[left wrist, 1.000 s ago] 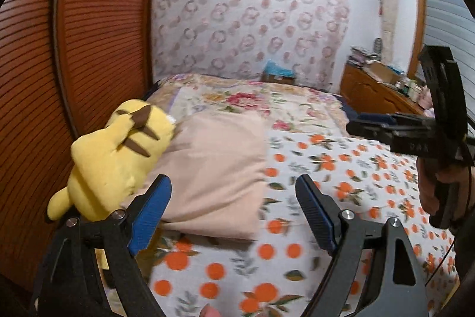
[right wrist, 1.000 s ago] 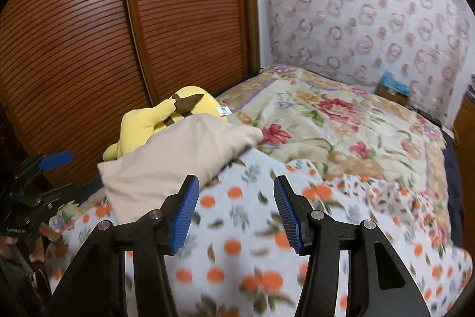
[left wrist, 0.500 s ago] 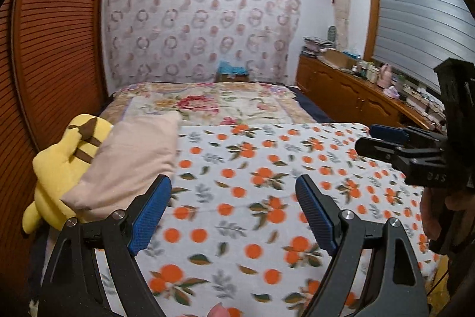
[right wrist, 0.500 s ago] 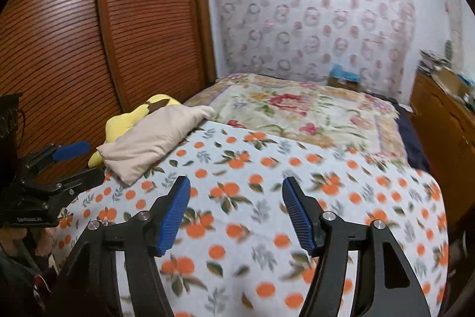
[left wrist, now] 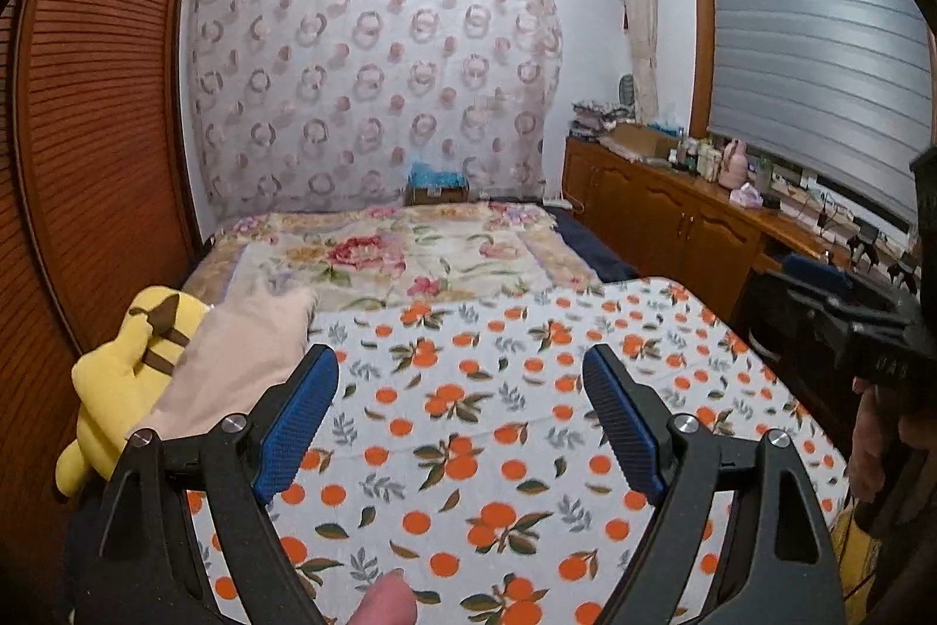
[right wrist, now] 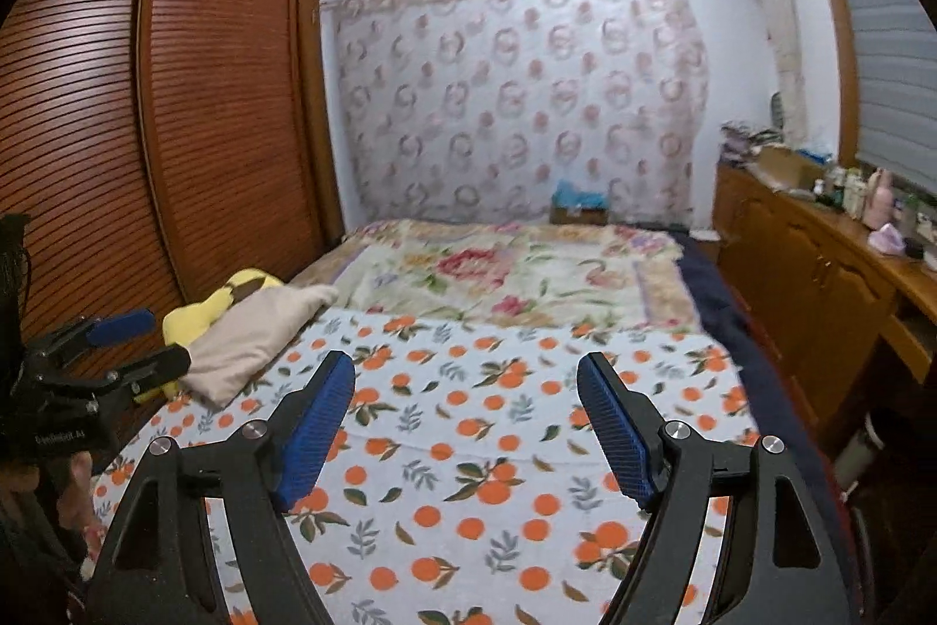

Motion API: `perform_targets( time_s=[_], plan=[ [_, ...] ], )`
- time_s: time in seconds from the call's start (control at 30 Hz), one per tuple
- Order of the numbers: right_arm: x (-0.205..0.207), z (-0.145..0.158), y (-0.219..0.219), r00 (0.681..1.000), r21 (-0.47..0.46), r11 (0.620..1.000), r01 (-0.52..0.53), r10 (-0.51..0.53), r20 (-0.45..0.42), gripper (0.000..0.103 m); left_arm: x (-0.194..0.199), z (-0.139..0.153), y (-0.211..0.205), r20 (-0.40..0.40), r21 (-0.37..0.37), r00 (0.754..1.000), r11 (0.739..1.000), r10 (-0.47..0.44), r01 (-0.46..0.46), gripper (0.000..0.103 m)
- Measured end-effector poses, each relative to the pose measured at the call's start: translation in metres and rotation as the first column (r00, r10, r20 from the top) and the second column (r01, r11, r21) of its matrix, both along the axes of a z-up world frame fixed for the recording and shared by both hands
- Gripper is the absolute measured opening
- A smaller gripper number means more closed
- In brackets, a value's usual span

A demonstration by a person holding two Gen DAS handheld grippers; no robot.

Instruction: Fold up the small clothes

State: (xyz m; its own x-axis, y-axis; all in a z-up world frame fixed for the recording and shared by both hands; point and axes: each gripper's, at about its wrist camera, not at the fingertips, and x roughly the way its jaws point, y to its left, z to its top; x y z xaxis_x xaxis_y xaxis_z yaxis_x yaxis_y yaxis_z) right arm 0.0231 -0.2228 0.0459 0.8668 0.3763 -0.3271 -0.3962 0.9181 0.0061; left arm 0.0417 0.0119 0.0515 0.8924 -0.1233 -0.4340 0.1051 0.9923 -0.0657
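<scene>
A folded beige cloth point(left wrist: 246, 361) lies at the left edge of the bed, leaning on a yellow plush toy point(left wrist: 132, 379); both also show in the right wrist view, the cloth point(right wrist: 257, 338) and the toy point(right wrist: 205, 314). My left gripper point(left wrist: 460, 417) is open and empty above the orange-print sheet point(left wrist: 498, 420), to the right of the cloth. My right gripper point(right wrist: 465, 423) is open and empty over the same sheet point(right wrist: 468, 437). Each gripper shows at the edge of the other's view.
A floral blanket point(left wrist: 398, 256) covers the far half of the bed. A brown louvred wardrobe point(right wrist: 146, 127) stands along the left. A wooden cabinet point(left wrist: 673, 226) with bottles and clutter runs along the right under a shuttered window.
Both grippers have pulled back and swung right, away from the beige cloth and plush toy. The view now takes in the whole bed. Both stay open.
</scene>
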Motion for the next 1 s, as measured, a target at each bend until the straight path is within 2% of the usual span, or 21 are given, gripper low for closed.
perform_targets(
  time_s=[0.2,0.53,1.0],
  plan=[
    [-0.021,0.001,0.006,0.999,0.015,1.0,0.024,-0.025,0.026,0.08,-0.003,0.011,0.002,0.015,0.008,0.999,0.999,0.048,-0.048,0.086],
    [-0.011,-0.012,0.008,0.999,0.019,0.999,0.029,-0.03,0.03,0.08,-0.004,0.01,0.006,0.01,0.008,0.998,0.998,0.064,-0.064,0.086],
    [-0.007,-0.009,0.002,0.999,0.012,1.0,0.022,-0.023,0.044,0.08,-0.006,0.008,0.008,0.013,0.009,0.997,0.997,0.071,-0.071,0.086]
  ],
)
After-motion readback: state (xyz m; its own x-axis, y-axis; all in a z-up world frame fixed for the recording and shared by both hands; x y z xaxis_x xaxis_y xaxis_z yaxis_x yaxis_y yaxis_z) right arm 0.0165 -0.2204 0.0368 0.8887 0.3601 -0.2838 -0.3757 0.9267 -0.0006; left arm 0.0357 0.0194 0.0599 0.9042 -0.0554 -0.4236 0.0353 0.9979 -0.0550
